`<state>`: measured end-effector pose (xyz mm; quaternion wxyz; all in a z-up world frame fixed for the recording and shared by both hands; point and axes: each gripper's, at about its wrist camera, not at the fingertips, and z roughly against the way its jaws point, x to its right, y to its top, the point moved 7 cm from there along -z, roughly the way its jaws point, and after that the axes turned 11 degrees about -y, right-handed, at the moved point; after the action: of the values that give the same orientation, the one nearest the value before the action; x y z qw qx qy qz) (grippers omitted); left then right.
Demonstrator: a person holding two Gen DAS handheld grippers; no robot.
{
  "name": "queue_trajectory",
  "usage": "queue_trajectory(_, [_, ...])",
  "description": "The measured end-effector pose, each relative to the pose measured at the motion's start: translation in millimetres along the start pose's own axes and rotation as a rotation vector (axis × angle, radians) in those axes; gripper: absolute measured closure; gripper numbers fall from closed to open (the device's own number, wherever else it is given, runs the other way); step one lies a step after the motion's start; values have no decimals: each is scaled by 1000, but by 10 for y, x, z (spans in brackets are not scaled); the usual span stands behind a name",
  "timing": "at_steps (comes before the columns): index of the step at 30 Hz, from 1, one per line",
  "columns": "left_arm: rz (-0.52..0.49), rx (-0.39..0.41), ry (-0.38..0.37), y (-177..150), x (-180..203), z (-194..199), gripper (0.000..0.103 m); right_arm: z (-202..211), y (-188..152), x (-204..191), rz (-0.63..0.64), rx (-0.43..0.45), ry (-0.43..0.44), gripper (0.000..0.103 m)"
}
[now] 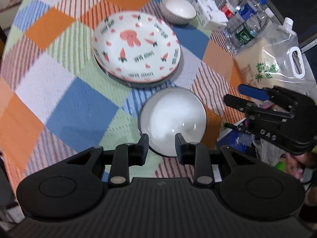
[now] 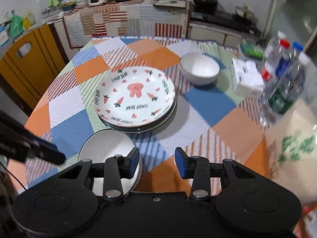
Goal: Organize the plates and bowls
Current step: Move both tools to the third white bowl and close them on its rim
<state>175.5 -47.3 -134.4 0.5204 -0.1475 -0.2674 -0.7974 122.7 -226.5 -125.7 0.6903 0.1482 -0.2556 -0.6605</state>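
Observation:
A stack of plates, the top one printed with a pink rabbit and carrots (image 1: 136, 47) (image 2: 135, 97), sits mid-table on the checked cloth. A plain white bowl (image 1: 172, 121) (image 2: 108, 150) stands just in front of it. A second, ribbed white bowl (image 1: 178, 9) (image 2: 199, 68) stands behind the plates to the right. My left gripper (image 1: 162, 143) is open and empty, its fingers over the near rim of the near bowl. My right gripper (image 2: 157, 162) is open and empty, just right of that bowl; it also shows in the left wrist view (image 1: 234, 94).
Several water bottles (image 1: 245, 17) (image 2: 281, 79), a white tissue box (image 1: 210, 14) (image 2: 246, 78) and a clear bag of rice (image 1: 275, 59) crowd the table's right side. A yellow chair (image 2: 25, 65) stands at the left, a cluttered counter (image 2: 126, 17) behind.

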Motion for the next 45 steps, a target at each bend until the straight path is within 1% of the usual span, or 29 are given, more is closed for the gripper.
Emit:
queue_trajectory(2, [-29,15,23,63,18,88,75,61,59,38,43,22,-13,57])
queue_trajectory(4, [-54,23,37,123,45,154,73,129,132,79,80,59,-30,54])
queue_trajectory(6, [-78,30,49,191,78,203,72,175,212,120,115,104,-60,46])
queue_trajectory(7, [-93,33,56,239,99,229,70,190,252,139,129,129,-77,39])
queue_trajectory(8, [-107,36,63,284,120,247,69,203,288,161,142,155,-91,37])
queue_trajectory(10, [-137,48,74,396,174,278,60,199,362,209,159,190,-111,35])
queue_trajectory(11, [-160,51,86,461,203,289,58,184,404,239,160,199,-117,33])
queue_trajectory(13, [-200,62,112,602,267,307,49,154,494,316,142,214,-120,31])
queue_trajectory(14, [-213,69,123,673,290,317,46,122,539,353,128,214,-114,31])
queue_trajectory(16, [-234,71,136,820,324,304,40,47,624,439,97,203,-96,31])
queue_trajectory(19, [-252,73,154,1042,332,254,38,-95,774,580,30,187,-55,31])
queue_trajectory(22, [-266,98,172,1263,313,165,36,-287,909,709,-56,134,18,31])
queue_trajectory(27, [-219,128,115,1575,168,-88,36,-711,1082,959,-276,15,142,31])
queue_trajectory(28, [-208,137,105,1650,137,-144,36,-821,1109,1007,-318,-15,164,33])
queue_trajectory(30, [-202,163,79,1814,89,-257,36,-1027,1145,1072,-376,-52,185,35])
queue_trajectory(32, [-190,182,71,1974,38,-371,36,-1218,1164,1113,-400,-73,188,35])
queue_trajectory(39, [-229,201,35,2475,-18,-883,36,-1845,1195,1234,-519,-57,182,35])
queue_trajectory(41, [-209,209,30,2626,-41,-1066,37,-2051,1252,1290,-562,-45,152,39])
queue_trajectory(43, [-180,209,23,2764,-75,-1265,37,-2278,1315,1346,-609,-43,102,45])
queue_trajectory(45, [-148,207,58,2864,-143,-1467,38,-2443,1327,1379,-628,-67,57,49])
